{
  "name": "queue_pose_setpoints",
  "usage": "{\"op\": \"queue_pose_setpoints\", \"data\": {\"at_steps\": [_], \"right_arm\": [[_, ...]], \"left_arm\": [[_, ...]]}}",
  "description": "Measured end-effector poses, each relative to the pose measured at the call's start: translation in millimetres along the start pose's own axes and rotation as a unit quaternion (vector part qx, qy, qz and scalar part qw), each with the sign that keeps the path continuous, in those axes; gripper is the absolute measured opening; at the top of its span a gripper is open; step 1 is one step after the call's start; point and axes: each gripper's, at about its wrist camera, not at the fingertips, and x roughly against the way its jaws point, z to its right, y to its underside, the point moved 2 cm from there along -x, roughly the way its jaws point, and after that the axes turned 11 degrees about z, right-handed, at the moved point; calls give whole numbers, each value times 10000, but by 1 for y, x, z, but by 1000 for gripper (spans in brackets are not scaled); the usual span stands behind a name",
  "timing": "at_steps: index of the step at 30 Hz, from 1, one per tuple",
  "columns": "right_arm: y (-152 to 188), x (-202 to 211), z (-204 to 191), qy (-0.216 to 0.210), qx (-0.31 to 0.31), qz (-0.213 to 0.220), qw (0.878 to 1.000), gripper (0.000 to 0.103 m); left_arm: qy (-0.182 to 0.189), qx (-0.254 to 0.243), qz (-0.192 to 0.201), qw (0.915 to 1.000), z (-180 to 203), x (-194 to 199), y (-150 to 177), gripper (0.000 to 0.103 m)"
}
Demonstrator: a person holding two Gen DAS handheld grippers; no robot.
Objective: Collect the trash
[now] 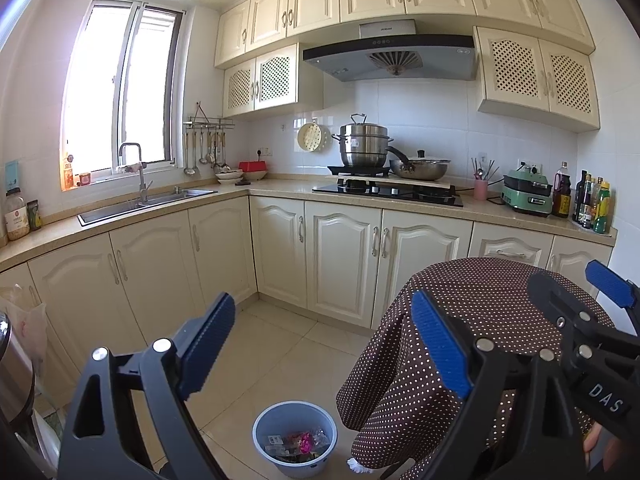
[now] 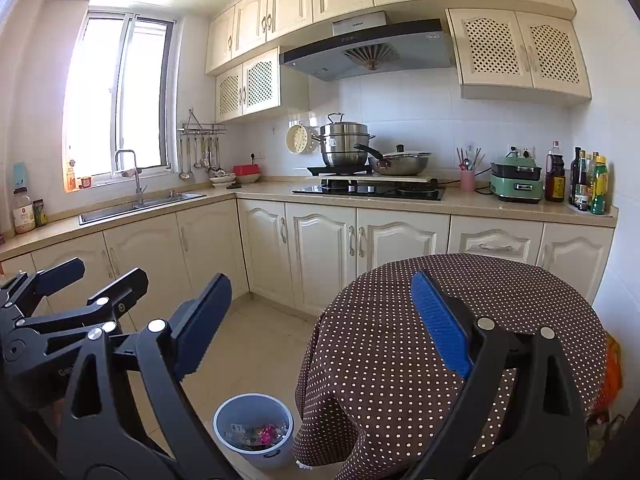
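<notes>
A small grey-blue trash bin [image 1: 296, 414] [image 2: 252, 406] stands on the tiled floor beside a round table. Wrappers lie inside it, among them a pink one [image 1: 306, 442] [image 2: 266, 436]. My left gripper [image 1: 324, 344] is open and empty, held high above the bin. My right gripper [image 2: 322, 322] is open too, with nothing between its blue pads. Each gripper shows in the other's view: the right gripper [image 1: 580, 284] at the right edge, the left gripper [image 2: 94, 276] at the left edge. The table's brown polka-dot cloth [image 1: 472, 284] [image 2: 400, 300] shows nothing lying on it.
Cream cabinets and an L-shaped counter [image 1: 280, 188] run along the back, with a sink [image 1: 152, 200], a stove with pots [image 1: 384, 160] and bottles [image 2: 592, 184]. An orange bag [image 2: 612, 372] sits right of the table. A metal container and a plastic bag [image 1: 24, 328] are at the left.
</notes>
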Motion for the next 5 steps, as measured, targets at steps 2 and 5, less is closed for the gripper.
{"op": "queue_pose_setpoints", "data": {"at_steps": [2,5], "right_arm": [[3,-4,2,39,0,-46,10000,90],[9,-15,9,153,84,-150,9997,92]], "left_arm": [[-32,9,-74,10000,-2,-5,4,89],[-73,-13,-216,9997,-7,-15,10,89]]}}
